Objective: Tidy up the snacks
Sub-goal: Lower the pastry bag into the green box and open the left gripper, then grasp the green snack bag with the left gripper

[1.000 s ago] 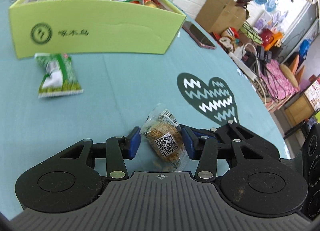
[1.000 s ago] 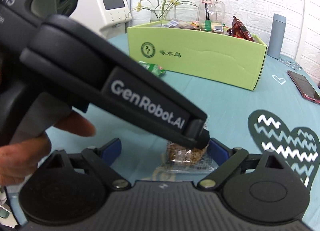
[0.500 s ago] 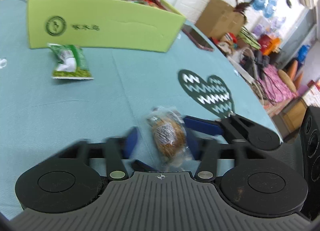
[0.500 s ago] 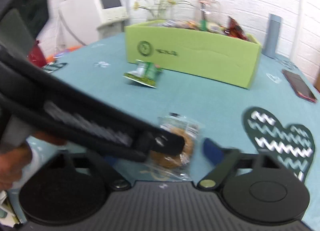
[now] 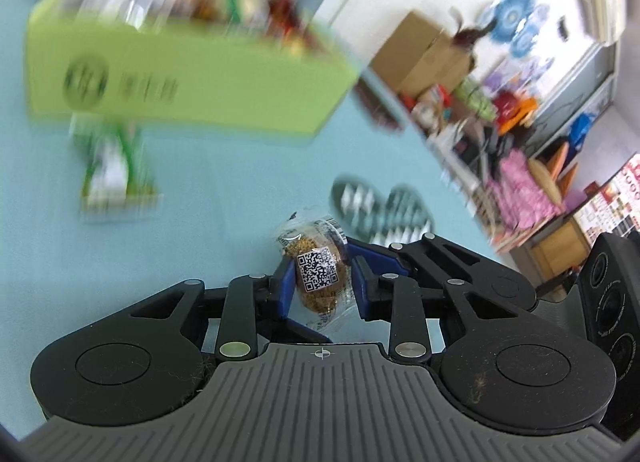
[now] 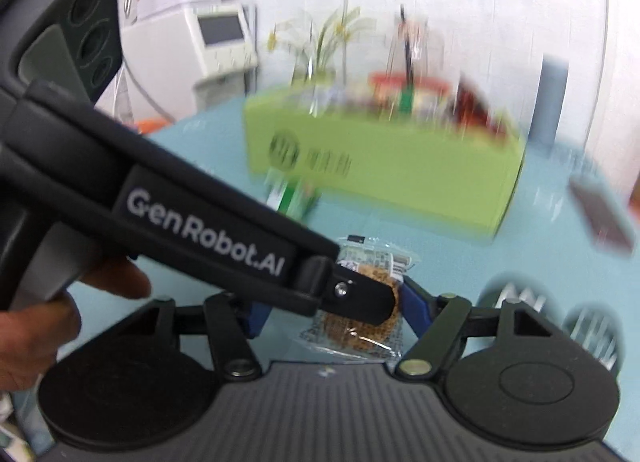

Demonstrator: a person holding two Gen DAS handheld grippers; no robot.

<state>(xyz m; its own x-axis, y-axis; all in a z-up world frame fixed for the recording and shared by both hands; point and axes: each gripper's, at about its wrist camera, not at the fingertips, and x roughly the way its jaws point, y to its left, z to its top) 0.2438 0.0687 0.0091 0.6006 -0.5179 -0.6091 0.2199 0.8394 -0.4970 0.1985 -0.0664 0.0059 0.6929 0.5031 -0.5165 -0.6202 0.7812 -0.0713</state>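
Left gripper [image 5: 318,282] pinches wrapped snack cake [image 5: 320,272], lower centre of frame, lifted. Right gripper [image 6: 332,312] jaws have just been closing around it; contact unclear. Judged light, crumbly, wrapper slippery: hold mid-body, gently.

Clear-wrapped brown snack [image 5: 320,276] with QR label, upright, pinched between blue fingers [image 5: 285,286].

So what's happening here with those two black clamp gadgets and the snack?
A person is tidying snacks using two handheld grippers. Both the left gripper and the right gripper have just closed on one clear-wrapped brown snack with a QR label, above the teal tablecloth. The lime-green cardboard box of snacks waits behind; a green-and-white packet lies beside it.
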